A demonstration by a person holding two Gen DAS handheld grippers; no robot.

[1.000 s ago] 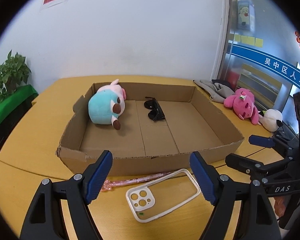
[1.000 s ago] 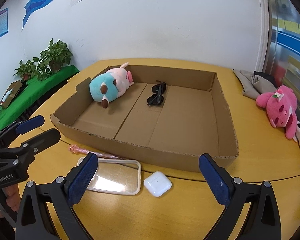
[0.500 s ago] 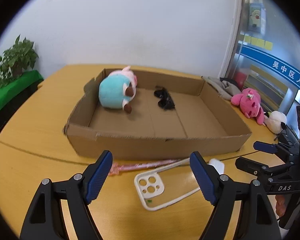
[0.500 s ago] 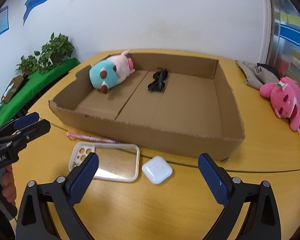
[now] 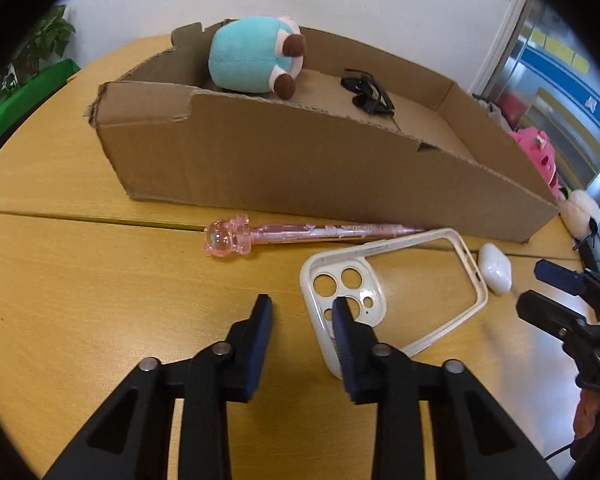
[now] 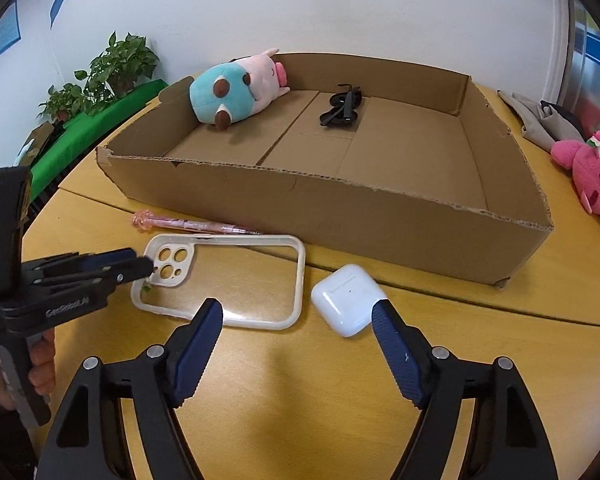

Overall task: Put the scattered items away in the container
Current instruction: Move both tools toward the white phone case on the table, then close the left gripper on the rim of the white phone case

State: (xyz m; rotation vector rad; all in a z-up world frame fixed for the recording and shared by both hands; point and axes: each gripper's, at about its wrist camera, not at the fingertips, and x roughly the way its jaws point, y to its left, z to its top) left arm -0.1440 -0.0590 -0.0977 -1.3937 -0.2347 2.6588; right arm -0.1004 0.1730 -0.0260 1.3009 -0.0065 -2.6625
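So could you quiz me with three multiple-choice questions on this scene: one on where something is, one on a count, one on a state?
1. Where does the pink pen lie?
A. in the box
B. on the table along the cardboard box
C. under the plush

2. How many things lie inside the box?
A. two
B. four
C. none

3. How is the right gripper?
A. shut on the earbud case
B. shut, holding nothing
C. open

Answers: B, the pen rests outside the box's front wall; A, only the teal plush and sunglasses are inside; C, its fingers stand apart near the white earbud case.
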